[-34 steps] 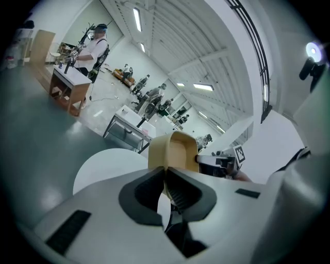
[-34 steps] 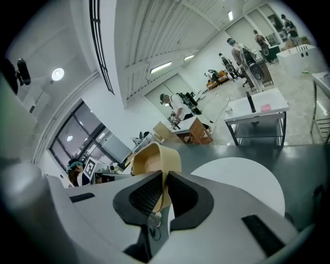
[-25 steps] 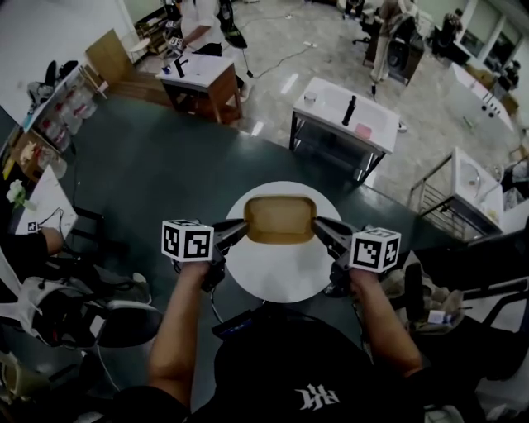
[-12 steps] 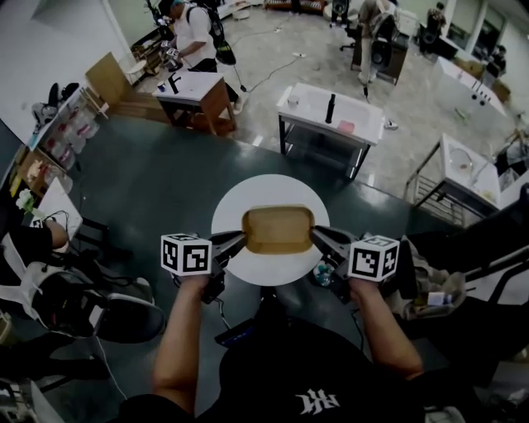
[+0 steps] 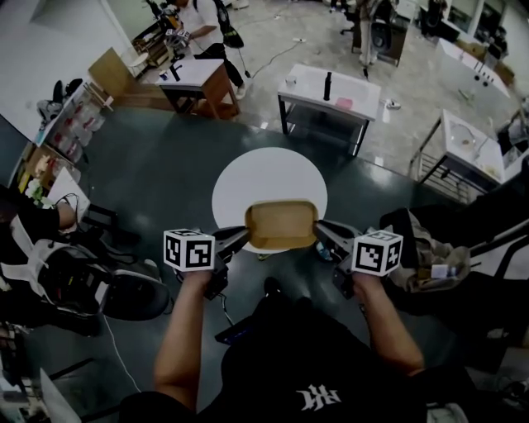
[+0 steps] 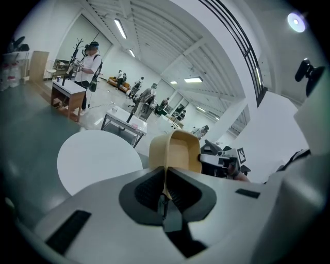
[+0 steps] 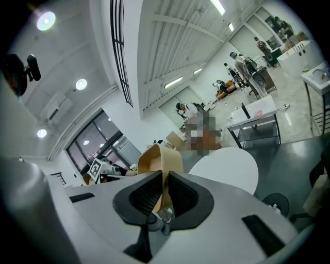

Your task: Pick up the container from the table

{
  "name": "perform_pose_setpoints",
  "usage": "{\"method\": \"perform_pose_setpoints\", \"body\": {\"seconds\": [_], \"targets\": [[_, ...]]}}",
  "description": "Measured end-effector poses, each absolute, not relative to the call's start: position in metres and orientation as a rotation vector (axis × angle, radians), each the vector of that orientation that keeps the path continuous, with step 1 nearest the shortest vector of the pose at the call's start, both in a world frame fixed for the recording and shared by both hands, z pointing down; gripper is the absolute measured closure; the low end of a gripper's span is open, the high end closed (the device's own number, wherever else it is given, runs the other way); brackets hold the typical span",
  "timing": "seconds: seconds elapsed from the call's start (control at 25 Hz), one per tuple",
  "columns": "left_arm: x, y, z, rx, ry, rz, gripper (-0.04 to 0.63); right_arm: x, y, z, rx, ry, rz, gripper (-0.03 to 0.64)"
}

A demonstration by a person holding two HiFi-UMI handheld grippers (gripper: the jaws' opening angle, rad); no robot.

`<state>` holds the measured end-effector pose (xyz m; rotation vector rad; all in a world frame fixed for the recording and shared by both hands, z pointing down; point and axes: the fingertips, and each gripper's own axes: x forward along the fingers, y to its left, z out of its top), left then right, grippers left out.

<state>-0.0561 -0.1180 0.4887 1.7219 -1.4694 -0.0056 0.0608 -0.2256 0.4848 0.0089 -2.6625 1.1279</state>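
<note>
Big open workshop with a dark green floor, and the round white table is my reference point for everything here. Closest to me, on my side of that table, my left gripper is clamped on one end wall of the tan container. My right gripper is pinching the opposite end wall, with the thin wall squeezed between the pads on both sides. The container hangs between them over the table's near edge, and it looks lifted clear of the top. So I'd say the pick-up is basically done. The next move needs both hands travelling together and level so neither end slips out. Beyond the table's far side there's a white workbench, and a person at a wooden desk.
</note>
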Motion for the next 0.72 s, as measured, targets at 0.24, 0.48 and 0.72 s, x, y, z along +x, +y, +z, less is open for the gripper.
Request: {"method": "perform_pose_setpoints", "body": {"seconds": [0.24, 0.48, 0.72], "targets": [[-0.047, -0.099, 0.488, 1.711, -1.457, 0.01, 0.572, 0.069, -0.207, 0.488, 0.006, -2.656, 1.166, 0.558], [-0.049, -0.079, 0.488, 1.724, -1.441, 0.0, 0.572, 0.067, -0.186, 0.487, 0.022, -2.644, 1.15, 0.558], [-0.059, -0.037, 0.49, 1.727, -1.427, -0.037, 0.572, 0.057, -0.142, 0.484, 0.035, -2.628, 1.112, 0.559]]}}
